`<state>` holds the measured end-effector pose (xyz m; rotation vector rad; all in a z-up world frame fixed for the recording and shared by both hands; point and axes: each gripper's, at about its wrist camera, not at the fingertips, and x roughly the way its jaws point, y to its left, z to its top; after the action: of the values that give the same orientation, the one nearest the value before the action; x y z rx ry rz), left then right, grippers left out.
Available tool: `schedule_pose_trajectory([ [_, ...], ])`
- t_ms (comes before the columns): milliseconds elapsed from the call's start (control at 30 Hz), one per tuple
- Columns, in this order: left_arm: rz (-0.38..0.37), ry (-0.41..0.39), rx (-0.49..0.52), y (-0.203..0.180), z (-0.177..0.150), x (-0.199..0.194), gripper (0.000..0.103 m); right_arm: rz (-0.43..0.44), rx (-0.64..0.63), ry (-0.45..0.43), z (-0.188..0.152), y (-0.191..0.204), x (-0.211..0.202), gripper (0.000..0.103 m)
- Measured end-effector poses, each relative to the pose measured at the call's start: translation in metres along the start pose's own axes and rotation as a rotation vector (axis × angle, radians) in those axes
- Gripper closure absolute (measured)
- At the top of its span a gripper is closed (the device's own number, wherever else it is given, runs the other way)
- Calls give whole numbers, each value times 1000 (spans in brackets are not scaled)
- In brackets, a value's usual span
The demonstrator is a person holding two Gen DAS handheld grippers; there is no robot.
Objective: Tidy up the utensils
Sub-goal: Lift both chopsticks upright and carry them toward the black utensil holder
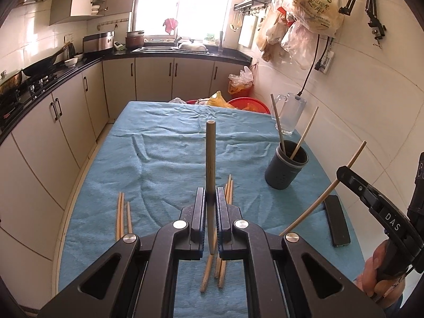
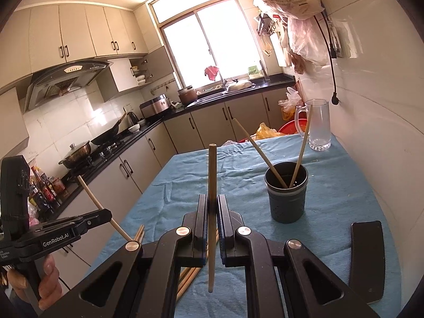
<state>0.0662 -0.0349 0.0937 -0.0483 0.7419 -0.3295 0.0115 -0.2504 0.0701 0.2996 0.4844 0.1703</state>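
My left gripper [image 1: 210,193] is shut on a wooden chopstick [image 1: 210,153] that stands upright between its pads, above the blue-cloth table [image 1: 164,159]. My right gripper [image 2: 212,198] is shut on another upright chopstick [image 2: 212,172]. Each gripper also shows in the other's view: the right gripper [image 1: 340,171] at the right edge, the left gripper [image 2: 107,214] at the lower left. A dark grey holder cup [image 1: 286,169] [image 2: 287,193] stands on the right of the table with two chopsticks leaning in it. Several loose chopsticks [image 1: 122,214] lie on the cloth, more under my left gripper [image 1: 229,190].
A glass mug [image 2: 318,124] stands behind the cup near the tiled wall. A black phone-like slab [image 2: 367,259] lies at the table's right edge. Kitchen cabinets and a counter with pans run along the left. Red basins and bags sit past the table's far end.
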Motion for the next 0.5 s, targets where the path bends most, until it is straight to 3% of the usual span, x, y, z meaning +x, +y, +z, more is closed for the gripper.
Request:
schedule_pose_trajectory([
  [500, -14, 5, 53, -27, 8, 5, 97, -16, 38, -27, 6, -20, -11, 95],
])
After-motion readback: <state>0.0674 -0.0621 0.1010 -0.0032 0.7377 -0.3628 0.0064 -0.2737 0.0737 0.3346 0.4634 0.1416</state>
